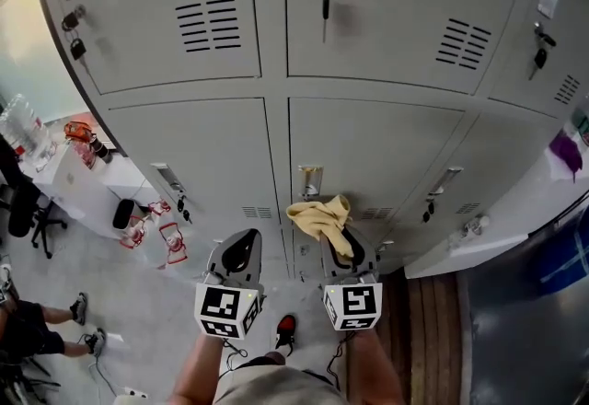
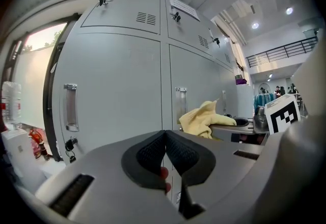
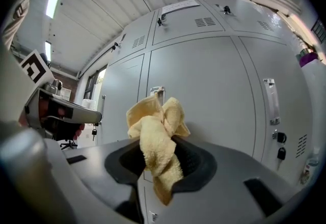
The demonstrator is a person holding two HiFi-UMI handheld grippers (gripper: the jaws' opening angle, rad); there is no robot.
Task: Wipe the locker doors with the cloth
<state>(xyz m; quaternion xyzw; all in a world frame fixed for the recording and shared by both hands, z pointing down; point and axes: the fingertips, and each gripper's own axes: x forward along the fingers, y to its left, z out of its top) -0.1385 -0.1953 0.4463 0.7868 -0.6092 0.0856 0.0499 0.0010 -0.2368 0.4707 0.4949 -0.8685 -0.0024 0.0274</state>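
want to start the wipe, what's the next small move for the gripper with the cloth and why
Probably ease the right gripper forward until the cloth touches the locker door in front of it. That gripper is shut on the yellow cloth, which bunches out past its tips, and the cloth seems short of the door. The left gripper is shut and empty.

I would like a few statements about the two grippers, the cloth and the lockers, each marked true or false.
1. The right gripper grips the yellow cloth. True.
2. The left gripper is wide open. False: its jaws are together, with nothing between them.
3. A key hangs from an upper locker's lock. True.
4. The locker doors are red. False: they are light grey.
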